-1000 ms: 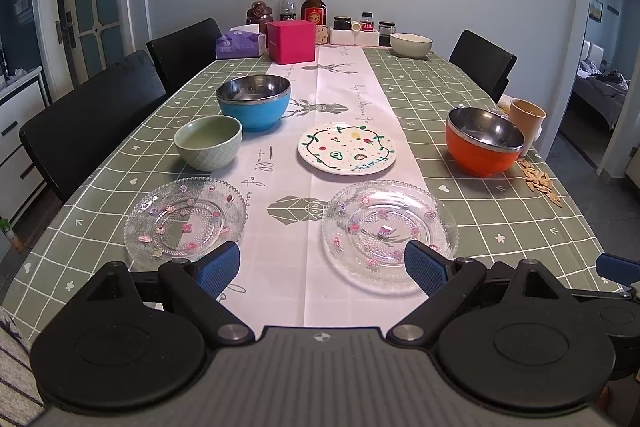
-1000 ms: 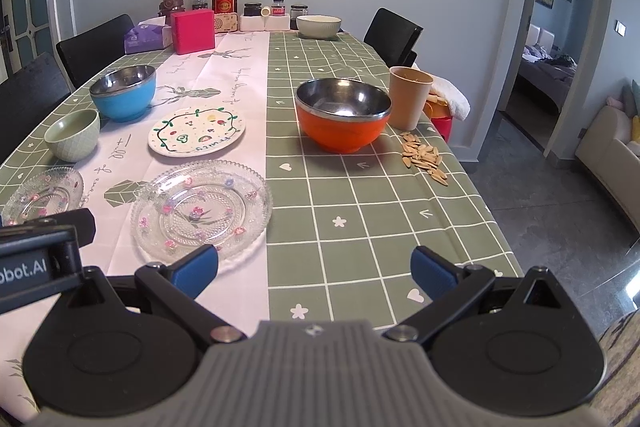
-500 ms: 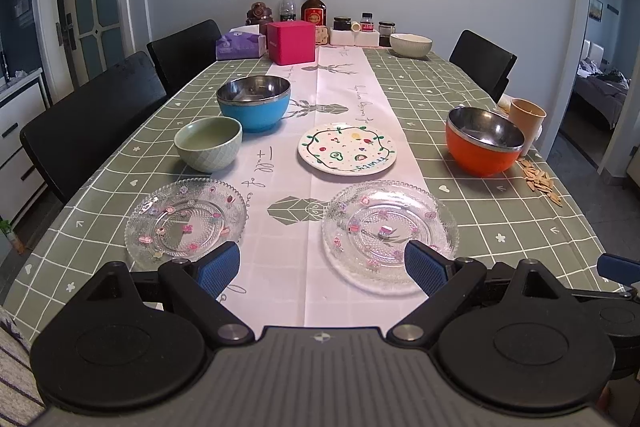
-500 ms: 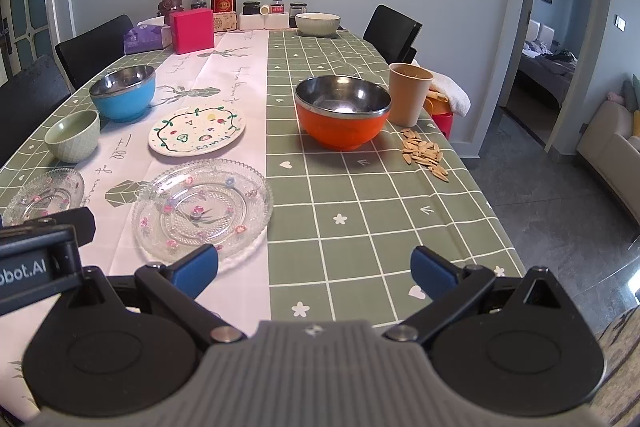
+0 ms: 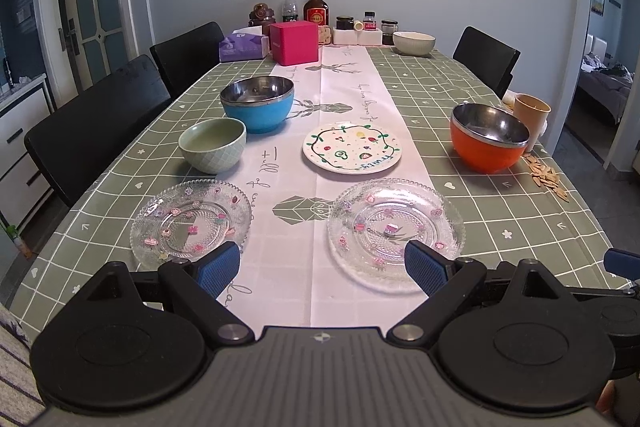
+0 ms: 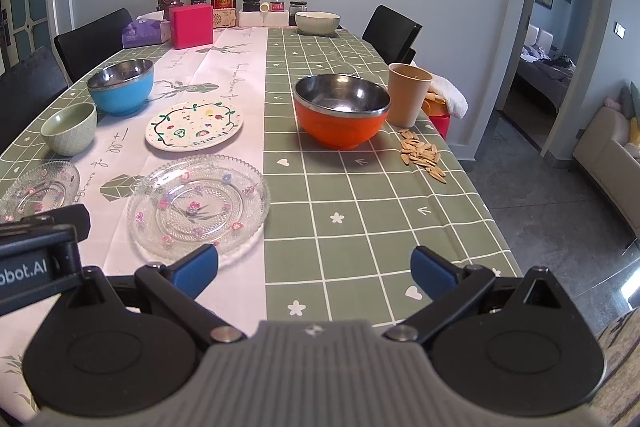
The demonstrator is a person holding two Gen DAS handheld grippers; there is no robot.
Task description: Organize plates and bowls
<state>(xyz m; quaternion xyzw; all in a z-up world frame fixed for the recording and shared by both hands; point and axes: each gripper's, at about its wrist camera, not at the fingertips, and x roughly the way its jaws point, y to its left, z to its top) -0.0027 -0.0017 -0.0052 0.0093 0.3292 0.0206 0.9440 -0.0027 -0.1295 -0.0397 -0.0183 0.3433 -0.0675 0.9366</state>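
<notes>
Two clear glass plates lie near the table's front: a small one (image 5: 191,223) at left and a larger one (image 5: 395,227) (image 6: 198,205) on the white runner. Behind them are a painted white plate (image 5: 352,147) (image 6: 194,125), a pale green bowl (image 5: 212,145) (image 6: 69,129), a blue steel bowl (image 5: 257,103) (image 6: 121,86) and an orange steel bowl (image 5: 489,137) (image 6: 341,110). A white bowl (image 5: 413,43) sits at the far end. My left gripper (image 5: 322,269) is open and empty above the front edge. My right gripper (image 6: 314,269) is open and empty, right of the larger glass plate.
A tan cup (image 6: 409,94) and scattered seeds (image 6: 423,155) lie by the right edge. A pink box (image 5: 294,42), tissue pack (image 5: 242,45), bottles (image 5: 315,7) and jars stand at the far end. Black chairs (image 5: 92,131) line the left side, one (image 5: 486,57) at far right.
Both views have shifted very slightly. Nothing on the table has moved, and both grippers remain open.
</notes>
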